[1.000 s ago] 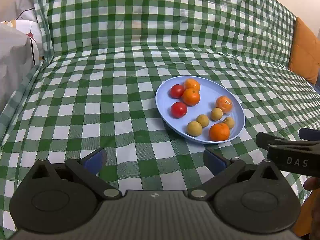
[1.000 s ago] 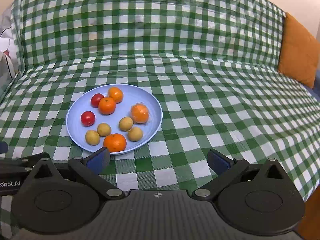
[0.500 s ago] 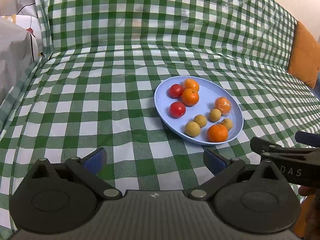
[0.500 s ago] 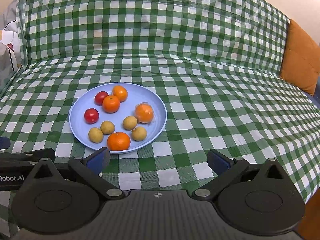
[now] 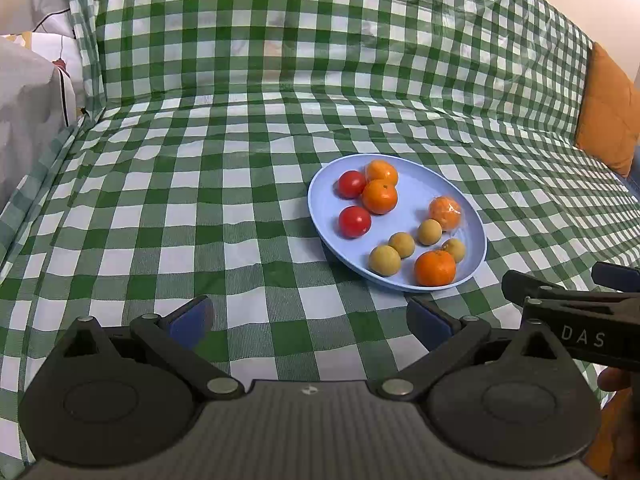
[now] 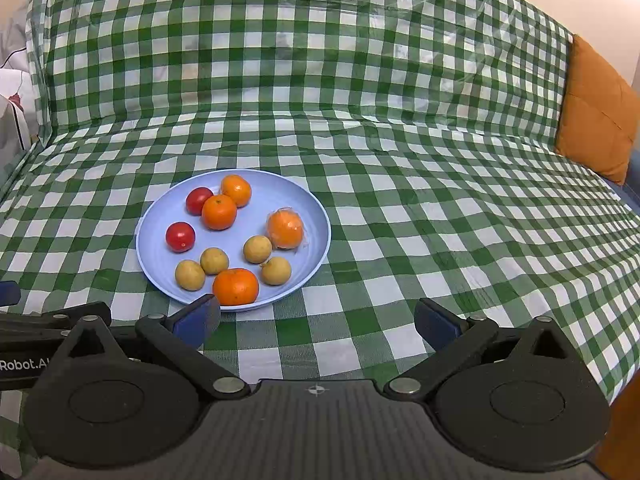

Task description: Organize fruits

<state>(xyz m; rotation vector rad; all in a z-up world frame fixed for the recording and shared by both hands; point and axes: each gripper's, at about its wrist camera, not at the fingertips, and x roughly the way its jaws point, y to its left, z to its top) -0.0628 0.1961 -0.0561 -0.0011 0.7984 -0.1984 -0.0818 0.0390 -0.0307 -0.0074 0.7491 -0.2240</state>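
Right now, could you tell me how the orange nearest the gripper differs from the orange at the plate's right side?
The nearest orange is bare with smooth, glossy skin, while the right-side orange looks wrapped in thin clear film that crinkles at its edges. The nearest orange sits at the near rim of the blue plate; the right-side orange lies farther back. The nearest orange looks slightly flatter. Both are similar in colour and lie on the plate.

Mixed fruits (image 6: 236, 286) (ten) on plate (image 6: 308, 216)
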